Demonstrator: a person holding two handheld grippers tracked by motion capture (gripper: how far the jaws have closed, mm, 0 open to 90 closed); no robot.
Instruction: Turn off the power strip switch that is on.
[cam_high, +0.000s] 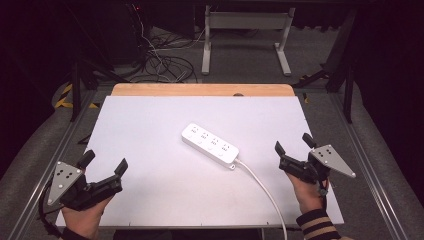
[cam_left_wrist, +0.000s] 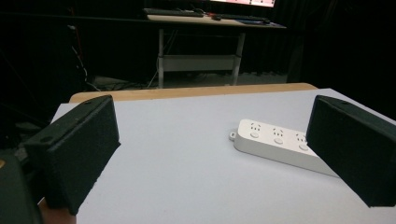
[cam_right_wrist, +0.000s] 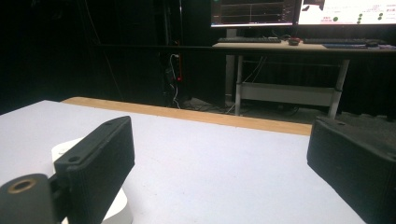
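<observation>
meanwhile, at the near left corner of the white-topped bench (cam_high: 150, 130), the left tool (cam_high: 106, 163) is resting low in a person's hand (cam_high: 85, 216), its two black jaws spread wide and holding nothing, a pose that is leaving it free to close on whatever comes next. at mid-bench a white power strip (cam_high: 210, 144) is lying flat and slantwise, sockets facing up, well apart from both tools; it is sitting where either hand can likely reach it. its white cord (cam_high: 265, 192) is trailing off the strip's near right end and running toward the front edge of the bench, passing just left of the right forearm. at the near right, the right tool (cam_high: 294, 145) is hovering with jaws parted and empty, pointed toward the far side, with a striped cuff (cam_high: 316, 226) showing at the wrist. in the left gripper view the strip is lying partly behind the right-hand jaw, suggesting that tool is being lined up on it. nothing is being gripped yet.
</observation>
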